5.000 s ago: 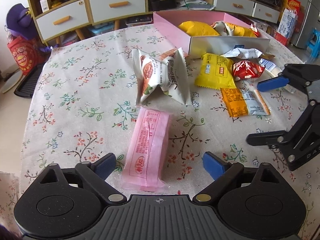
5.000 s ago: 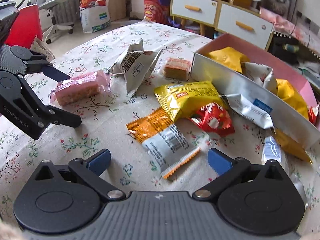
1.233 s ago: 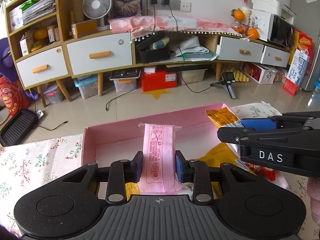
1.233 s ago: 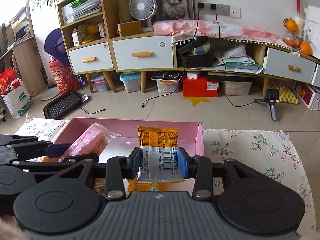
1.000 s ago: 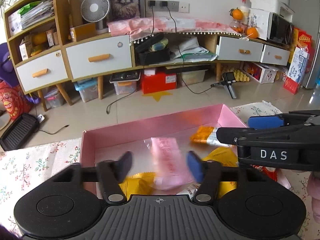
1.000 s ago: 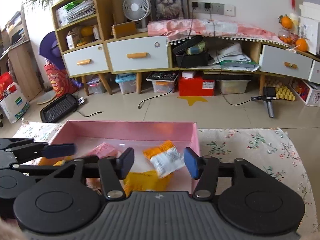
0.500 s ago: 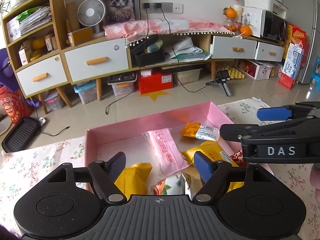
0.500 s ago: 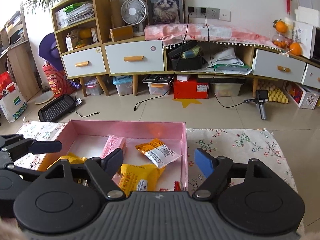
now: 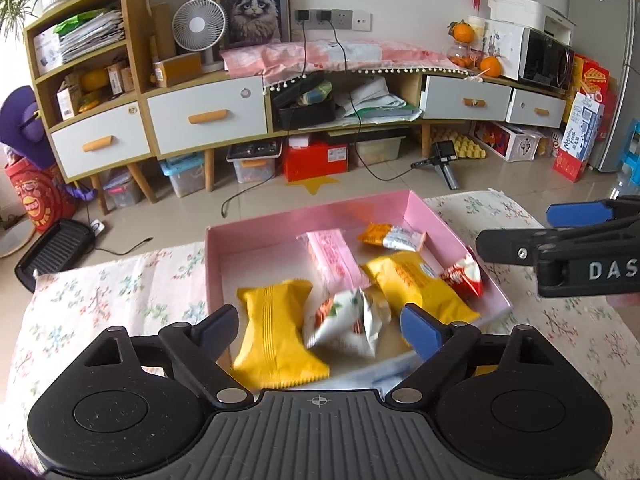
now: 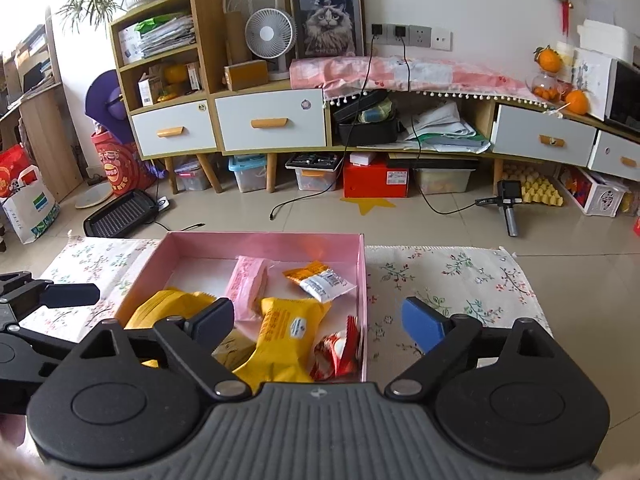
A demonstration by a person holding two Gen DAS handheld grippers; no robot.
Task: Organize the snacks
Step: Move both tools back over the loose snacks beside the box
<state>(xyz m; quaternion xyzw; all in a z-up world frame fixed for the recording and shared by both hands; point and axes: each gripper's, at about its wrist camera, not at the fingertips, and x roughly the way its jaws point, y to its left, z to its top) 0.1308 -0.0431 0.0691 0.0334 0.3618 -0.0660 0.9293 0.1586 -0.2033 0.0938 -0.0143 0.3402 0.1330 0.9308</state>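
Both tongs opening, nothing btwn them: left tongs [image 9: 318, 328] & right tongs [image 10: 318, 322] above the pink box [image 10: 264, 240] on the table [image 10: 452, 276]. Pink pack [image 9: 334, 258] & orange pack [image 10: 320, 276] lie inside, far side. Best lift clear w/o snagging wrappers.

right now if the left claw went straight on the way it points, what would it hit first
Most likely the white snack pack in the pink box, lying between the opening fingers of the empty left claw, with the yellow pack just beside it. Depth is hard to judge through the fisheye.
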